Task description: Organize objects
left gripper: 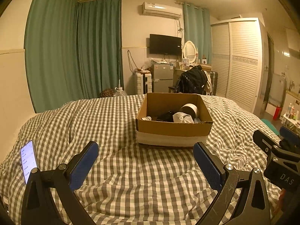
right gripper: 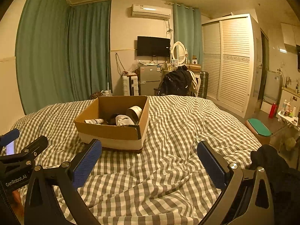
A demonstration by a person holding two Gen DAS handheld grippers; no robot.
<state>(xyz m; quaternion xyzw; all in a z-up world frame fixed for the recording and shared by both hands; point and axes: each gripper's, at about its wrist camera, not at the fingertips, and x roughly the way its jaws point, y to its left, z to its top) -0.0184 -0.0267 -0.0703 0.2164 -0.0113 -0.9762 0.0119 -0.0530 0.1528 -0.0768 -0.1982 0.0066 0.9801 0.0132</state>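
A cardboard box (left gripper: 173, 129) (right gripper: 110, 131) stands on the checked bed cover ahead of both grippers. Inside lie a white sock (left gripper: 182, 117) (right gripper: 124, 121), a dark roll with a white end (left gripper: 188, 109) (right gripper: 134, 112), a dark object (left gripper: 166, 116) and a small white tube (right gripper: 94, 121). My left gripper (left gripper: 145, 156) is open and empty, low over the bed in front of the box. My right gripper (right gripper: 149, 154) is open and empty, to the right of the box. A dark cloth (right gripper: 270, 161) lies at the right edge beside my right gripper.
A lit phone (left gripper: 28, 159) lies on the bed at the left. The bed cover (left gripper: 116, 123) is rumpled. Beyond the bed stand a fridge (left gripper: 162, 77), a chair with a black bag (left gripper: 193, 81), a wardrobe (left gripper: 241, 63) and green curtains (left gripper: 75, 52).
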